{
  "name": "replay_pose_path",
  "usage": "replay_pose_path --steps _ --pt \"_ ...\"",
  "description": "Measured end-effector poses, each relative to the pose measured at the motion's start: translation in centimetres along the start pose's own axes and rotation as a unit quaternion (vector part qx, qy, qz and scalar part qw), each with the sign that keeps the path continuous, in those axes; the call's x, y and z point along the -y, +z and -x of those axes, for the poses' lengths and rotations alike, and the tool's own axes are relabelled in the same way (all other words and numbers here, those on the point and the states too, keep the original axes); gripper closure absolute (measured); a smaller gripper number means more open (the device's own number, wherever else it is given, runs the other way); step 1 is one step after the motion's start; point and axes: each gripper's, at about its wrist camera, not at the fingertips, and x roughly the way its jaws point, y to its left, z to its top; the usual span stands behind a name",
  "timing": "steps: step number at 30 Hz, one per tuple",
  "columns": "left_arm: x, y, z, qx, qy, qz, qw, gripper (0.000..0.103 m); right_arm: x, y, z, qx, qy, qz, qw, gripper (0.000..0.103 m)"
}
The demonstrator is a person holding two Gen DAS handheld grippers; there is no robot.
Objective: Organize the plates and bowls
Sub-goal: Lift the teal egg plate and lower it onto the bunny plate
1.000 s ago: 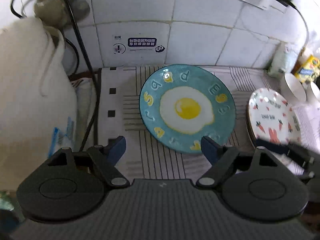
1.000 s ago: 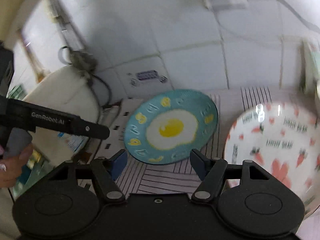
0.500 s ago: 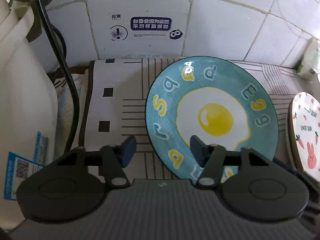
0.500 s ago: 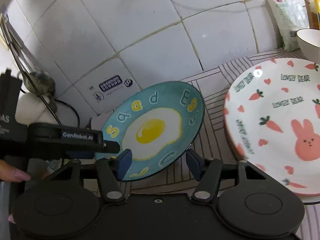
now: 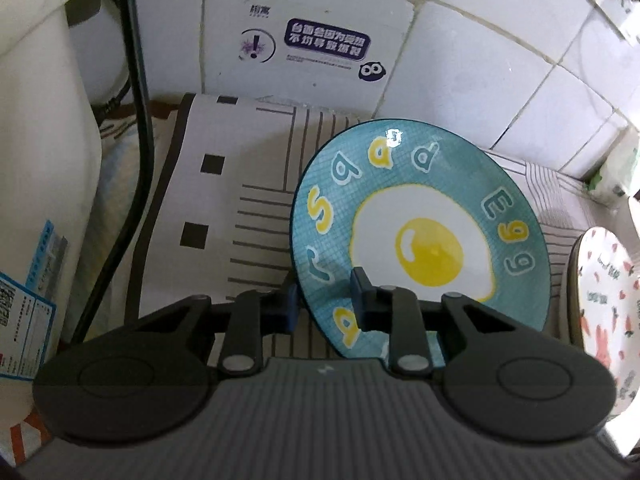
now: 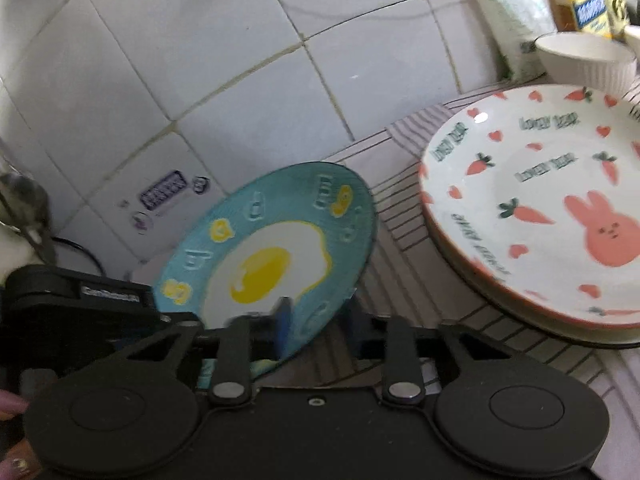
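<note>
My left gripper (image 5: pixel 324 306) and right gripper (image 6: pixel 316 326) have just been closing and now pinch the fried-egg plate (image 5: pixel 416 236) by its near rim at frame centre; the plate holds nothing. Only the right view shows the empty white bowl (image 6: pixel 586 60) upper right, behind the rabbit plate (image 6: pixel 536 208).

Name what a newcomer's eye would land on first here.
The teal fried-egg plate at centre, tipped up off the striped mat, with the left gripper and right gripper both clamped on its near rim. Right of it lies a white bunny-and-carrot plate, a white ribbed bowl behind.
</note>
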Motion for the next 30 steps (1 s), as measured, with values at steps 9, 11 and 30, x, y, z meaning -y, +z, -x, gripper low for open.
replay_pose_path --steps 9,11,30 --pt "0.6 0.0 2.6 -0.022 -0.002 -0.013 0.9997 0.078 -0.5 2.2 1.6 -0.038 0.004 0.030 0.999 0.079" --pt "0.6 -0.3 3.6 -0.014 -0.012 -0.015 0.9997 0.078 -0.1 2.8 2.1 -0.034 0.022 0.028 0.999 0.079" --pt "8.5 -1.2 12.6 0.018 -0.089 -0.091 0.9917 0.078 4.5 7.6 12.1 0.018 0.056 0.026 0.998 0.079"
